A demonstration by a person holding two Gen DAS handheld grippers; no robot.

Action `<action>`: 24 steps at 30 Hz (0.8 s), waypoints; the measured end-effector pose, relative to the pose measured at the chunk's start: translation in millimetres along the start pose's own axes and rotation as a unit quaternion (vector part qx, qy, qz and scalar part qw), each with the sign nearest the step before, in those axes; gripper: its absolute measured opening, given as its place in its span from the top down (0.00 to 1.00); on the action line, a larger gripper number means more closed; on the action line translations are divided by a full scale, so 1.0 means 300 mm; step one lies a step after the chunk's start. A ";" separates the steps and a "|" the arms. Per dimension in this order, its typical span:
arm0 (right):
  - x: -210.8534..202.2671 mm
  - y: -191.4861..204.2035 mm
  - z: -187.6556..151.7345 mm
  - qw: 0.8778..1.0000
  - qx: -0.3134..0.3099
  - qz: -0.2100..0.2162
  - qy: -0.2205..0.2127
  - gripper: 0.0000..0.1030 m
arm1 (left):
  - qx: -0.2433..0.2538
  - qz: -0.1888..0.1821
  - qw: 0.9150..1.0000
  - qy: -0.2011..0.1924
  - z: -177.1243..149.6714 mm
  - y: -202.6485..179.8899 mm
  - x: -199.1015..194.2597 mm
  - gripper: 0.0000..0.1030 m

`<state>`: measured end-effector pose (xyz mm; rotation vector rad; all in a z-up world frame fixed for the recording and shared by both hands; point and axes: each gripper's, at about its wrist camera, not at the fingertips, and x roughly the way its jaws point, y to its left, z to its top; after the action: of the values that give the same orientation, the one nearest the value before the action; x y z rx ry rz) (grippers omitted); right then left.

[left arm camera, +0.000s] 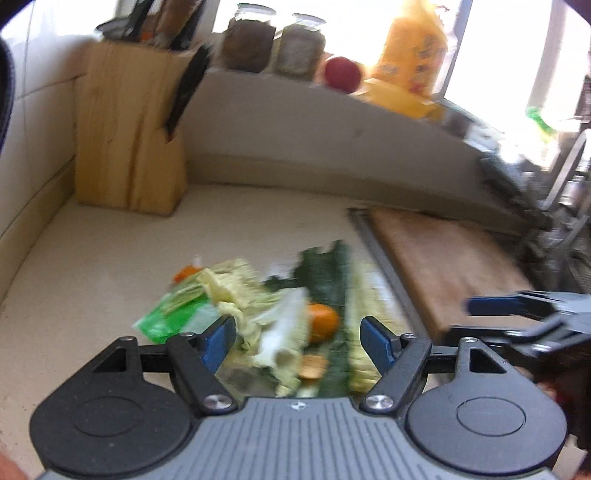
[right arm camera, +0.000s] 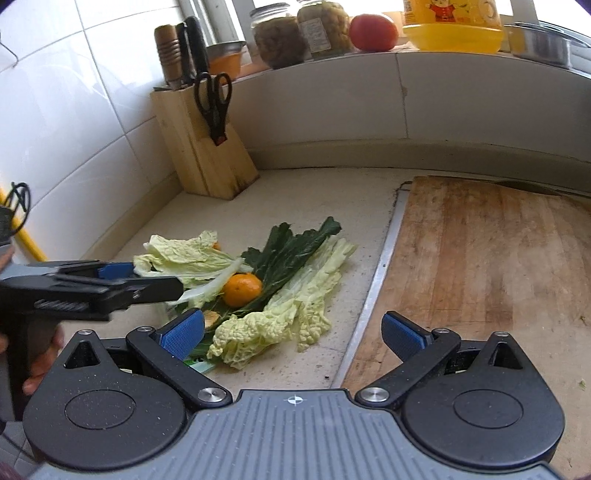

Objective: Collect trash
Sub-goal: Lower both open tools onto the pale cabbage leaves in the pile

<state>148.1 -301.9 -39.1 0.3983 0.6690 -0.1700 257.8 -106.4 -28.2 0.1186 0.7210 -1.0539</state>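
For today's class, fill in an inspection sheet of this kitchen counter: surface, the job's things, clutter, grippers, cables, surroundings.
Surface: pale counter, with a worn wooden cutting board at its right side.
Job's things: vegetable scraps in one pile of pale cabbage leaves and a dark green leaf, with an orange fruit on top; a green wrapper lies under the pile's edge.
Clutter: knife block with scissors in the corner.
Grippers: left gripper open over the pile; right gripper open beside it.
Cables: a thin black wire at the left edge.
Surroundings: white tiled wall; sill with jars, a tomato and a yellow container.
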 end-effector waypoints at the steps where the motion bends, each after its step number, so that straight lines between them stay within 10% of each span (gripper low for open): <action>1: 0.002 0.000 0.000 1.000 0.000 0.006 0.001 0.00 | 0.006 -0.003 1.000 -0.003 0.002 -0.010 -0.005 0.29; 15: 0.042 0.006 0.008 1.000 0.003 0.027 0.008 0.01 | -0.137 0.006 0.991 0.003 0.018 0.177 0.138 0.31; 20: 0.064 0.005 0.023 1.000 -0.003 0.026 0.008 0.01 | -0.117 -0.052 0.992 -0.010 0.015 0.146 0.106 0.31; 24: 0.088 0.005 0.037 0.999 0.001 0.029 0.016 0.01 | -0.119 -0.017 0.993 0.016 -0.002 0.172 0.142 0.31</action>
<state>175.4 -305.9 -47.5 0.4214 0.6877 -0.1099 312.4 -111.8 -66.3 -0.0818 0.8736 -0.9923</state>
